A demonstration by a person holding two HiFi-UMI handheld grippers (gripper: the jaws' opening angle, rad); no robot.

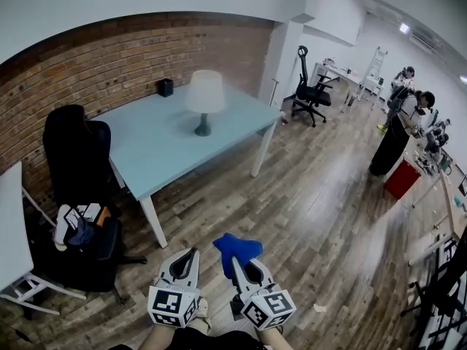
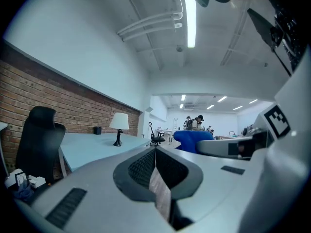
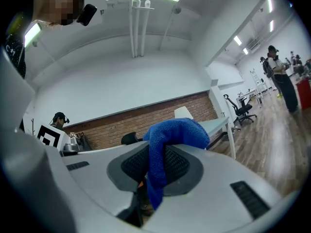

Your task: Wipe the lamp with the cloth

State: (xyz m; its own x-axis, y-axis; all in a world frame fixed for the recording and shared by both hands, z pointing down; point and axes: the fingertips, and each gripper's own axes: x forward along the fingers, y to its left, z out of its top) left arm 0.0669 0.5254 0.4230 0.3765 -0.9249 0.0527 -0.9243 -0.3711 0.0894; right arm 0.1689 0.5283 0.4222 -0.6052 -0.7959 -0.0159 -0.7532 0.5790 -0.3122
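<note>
A table lamp (image 1: 203, 98) with a white shade and dark base stands on the pale blue table (image 1: 160, 159), well ahead of me; it also shows small in the left gripper view as the lamp (image 2: 118, 126). My right gripper (image 1: 241, 265) is shut on a blue cloth (image 1: 236, 249), which bunches out over its tips; the cloth (image 3: 167, 144) hangs between the jaws in the right gripper view. My left gripper (image 1: 185, 261) is beside it, shut with nothing in it, jaws meeting in the left gripper view. Both grippers are held low over the wooden floor, short of the table.
A black office chair (image 1: 76, 155) stands at the table's left end, with a second seat piled with items (image 1: 84, 228) nearer me. A small black box (image 1: 166, 87) sits at the table's back. Another office chair (image 1: 310, 90) and people (image 1: 401, 133) are far right. A brick wall (image 1: 87, 71) backs the table.
</note>
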